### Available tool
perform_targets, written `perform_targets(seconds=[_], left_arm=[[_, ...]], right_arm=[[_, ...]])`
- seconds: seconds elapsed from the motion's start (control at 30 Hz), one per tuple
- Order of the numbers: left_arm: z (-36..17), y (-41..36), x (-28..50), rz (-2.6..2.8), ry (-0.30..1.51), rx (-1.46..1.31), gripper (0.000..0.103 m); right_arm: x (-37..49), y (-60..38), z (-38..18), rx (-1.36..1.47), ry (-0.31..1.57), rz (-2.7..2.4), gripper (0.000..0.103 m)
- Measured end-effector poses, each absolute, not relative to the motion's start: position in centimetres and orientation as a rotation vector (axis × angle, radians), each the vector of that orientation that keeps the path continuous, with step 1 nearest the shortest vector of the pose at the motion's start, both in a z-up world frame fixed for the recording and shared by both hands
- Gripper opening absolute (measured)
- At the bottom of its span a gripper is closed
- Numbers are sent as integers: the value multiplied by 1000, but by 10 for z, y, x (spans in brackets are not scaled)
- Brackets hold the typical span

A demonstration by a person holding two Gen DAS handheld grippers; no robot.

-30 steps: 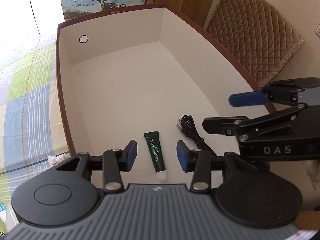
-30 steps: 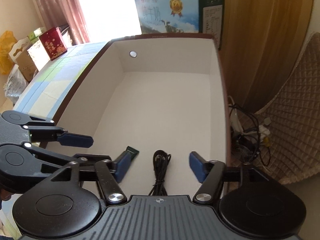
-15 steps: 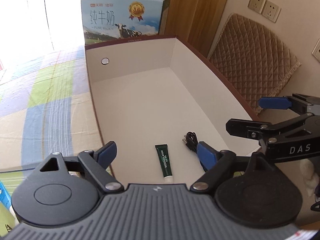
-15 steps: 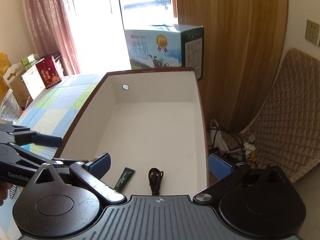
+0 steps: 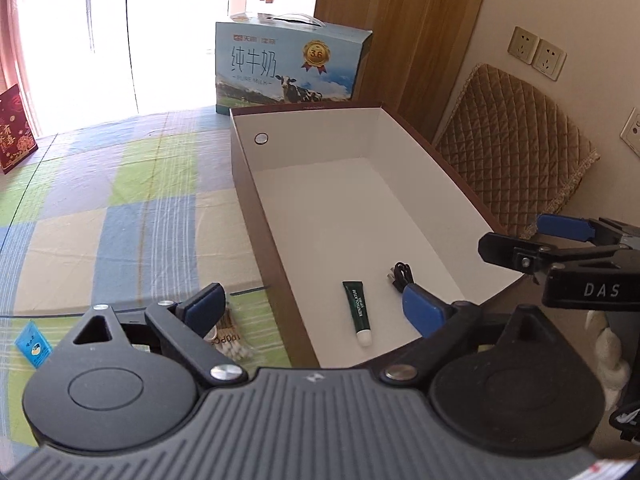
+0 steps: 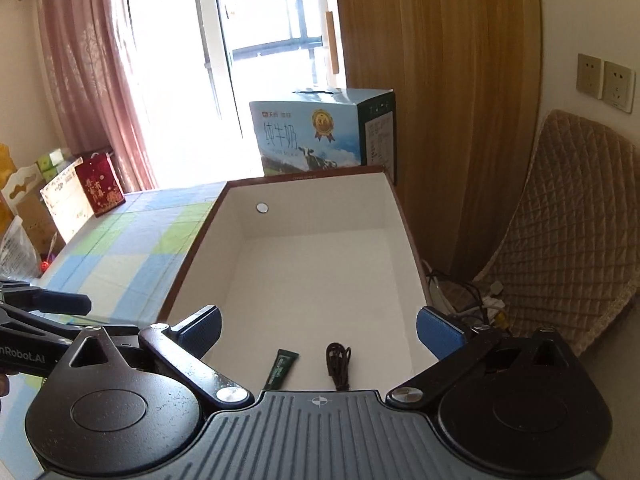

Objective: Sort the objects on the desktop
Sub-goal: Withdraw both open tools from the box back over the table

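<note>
Dark green, with a white cap, the small tube [image 5: 358, 312] lies flat on the white floor of the open box [image 5: 256, 200], close to the near end wall. Its cap points toward that wall. Just beside the tube, on the side of the box's far long wall, lies a coiled black cable [image 5: 401, 275], apart from the tube and not touching it. The rest of the box floor is bare, and a small round disc [image 5: 261, 138] sits on the inside of the far end wall. The left gripper [image 5: 316, 314] hangs above the near end of the box with its blue pads wide apart and nothing between them. The right gripper [image 6: 320, 330] is also spread wide and holds nothing, above the same end of the box. Outside the box, against its near long wall side, a pack of cotton swabs [image 5: 230, 338] lies on the checked tablecloth [image 5: 120, 208], and a small blue packet [image 5: 33, 344] lies farther from the box. Behind the far end wall stands a milk carton [image 5: 286, 70].
</note>
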State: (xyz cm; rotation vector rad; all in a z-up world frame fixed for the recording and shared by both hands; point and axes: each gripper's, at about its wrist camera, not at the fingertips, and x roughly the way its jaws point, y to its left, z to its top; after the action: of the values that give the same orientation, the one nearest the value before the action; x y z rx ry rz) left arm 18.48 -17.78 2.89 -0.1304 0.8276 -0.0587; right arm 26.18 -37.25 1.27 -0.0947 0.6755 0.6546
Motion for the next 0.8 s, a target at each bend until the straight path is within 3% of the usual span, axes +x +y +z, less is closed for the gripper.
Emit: perform_targets(seconds=[0.8], left_arm=[[22, -94, 93, -21, 846, -163, 94]], right_arm=[[177, -336, 2, -56, 768, 649, 101]])
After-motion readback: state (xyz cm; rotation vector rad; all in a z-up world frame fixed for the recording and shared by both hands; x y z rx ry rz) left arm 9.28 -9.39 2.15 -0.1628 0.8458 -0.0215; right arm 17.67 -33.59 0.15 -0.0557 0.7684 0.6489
